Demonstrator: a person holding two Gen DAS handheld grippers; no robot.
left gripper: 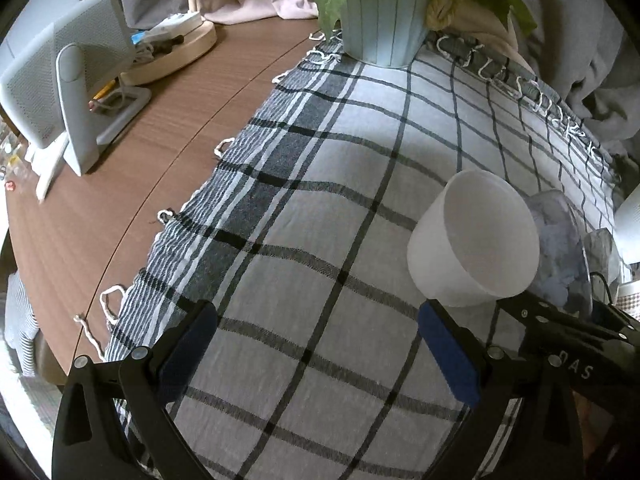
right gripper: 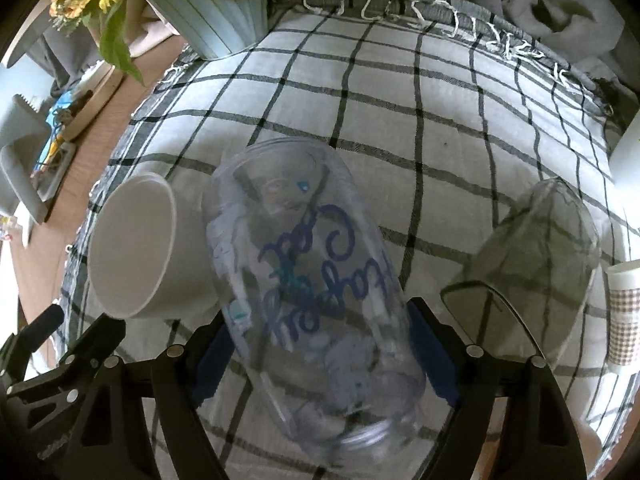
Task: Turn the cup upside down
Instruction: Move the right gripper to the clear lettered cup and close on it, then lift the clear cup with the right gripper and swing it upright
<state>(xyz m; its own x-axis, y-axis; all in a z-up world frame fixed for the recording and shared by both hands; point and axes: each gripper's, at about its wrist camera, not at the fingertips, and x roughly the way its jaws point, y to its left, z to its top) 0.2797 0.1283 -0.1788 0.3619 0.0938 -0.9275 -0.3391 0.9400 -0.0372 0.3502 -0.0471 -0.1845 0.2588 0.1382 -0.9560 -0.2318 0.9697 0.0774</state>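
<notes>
The checked tablecloth [right gripper: 400,128] is my landmark, spread over a brown wooden table [left gripper: 132,168]. At the cloth's far edge stands one pale blue ribbed flowerpot [left gripper: 386,12] with yellow blooms. I count four cups: one clear printed plastic cup [right gripper: 308,280] with blue lettering, one white cup [left gripper: 474,240] on the cloth just left of it, one plain clear cup [right gripper: 536,264] to its right, and one checked paper cup [right gripper: 626,316] at the cloth's right edge.

My right gripper [right gripper: 320,356] is clamped across the printed cup, which is tilted above the cloth, seemingly mid-turn. My left gripper [left gripper: 316,352] hovers over the cloth near the white cup, jaws wide and holding nothing.

I judge the main risks to be slick plastic slipping in the pads as I rotate, or the swinging cup knocking the white cup, which looks very close beside it.
</notes>
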